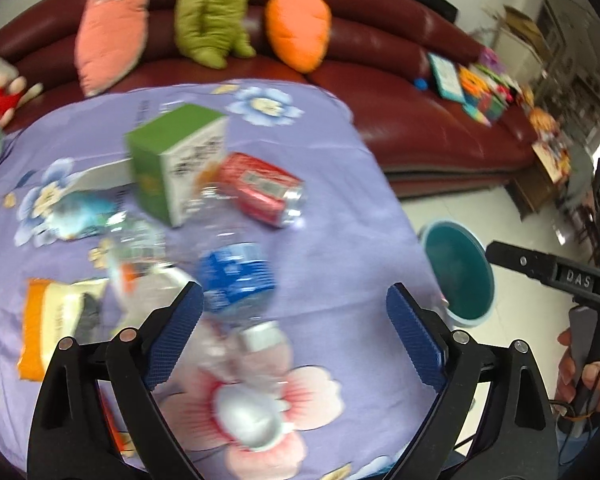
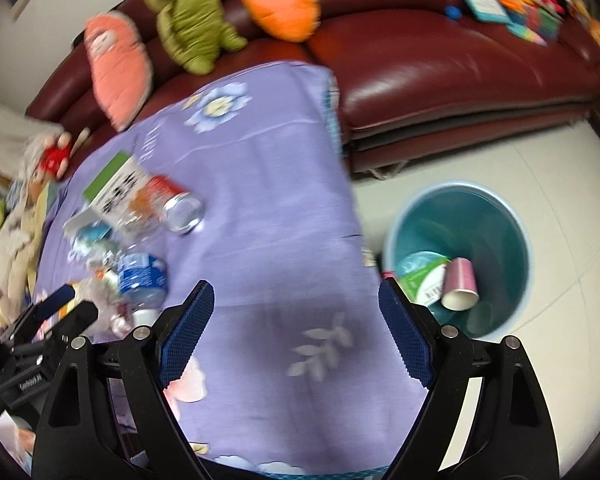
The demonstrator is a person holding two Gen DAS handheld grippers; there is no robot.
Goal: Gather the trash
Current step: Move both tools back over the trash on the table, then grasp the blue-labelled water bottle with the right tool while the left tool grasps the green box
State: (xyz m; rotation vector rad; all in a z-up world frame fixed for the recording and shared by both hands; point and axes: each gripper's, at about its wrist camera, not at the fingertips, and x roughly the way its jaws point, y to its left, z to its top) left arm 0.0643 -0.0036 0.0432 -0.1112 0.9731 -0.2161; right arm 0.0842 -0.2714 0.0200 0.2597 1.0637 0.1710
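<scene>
Left claw spread over the plastic bottle; right claw spread, empty, bin at its right.

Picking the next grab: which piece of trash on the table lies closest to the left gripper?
The clear bottle with the blue label, lying just ahead of the open left gripper. The red can and green box sit farther back.

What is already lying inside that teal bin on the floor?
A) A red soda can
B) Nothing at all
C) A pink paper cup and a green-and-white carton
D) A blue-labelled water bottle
C: in the right wrist view the teal bin holds a pink paper cup beside a green-and-white carton.
</scene>
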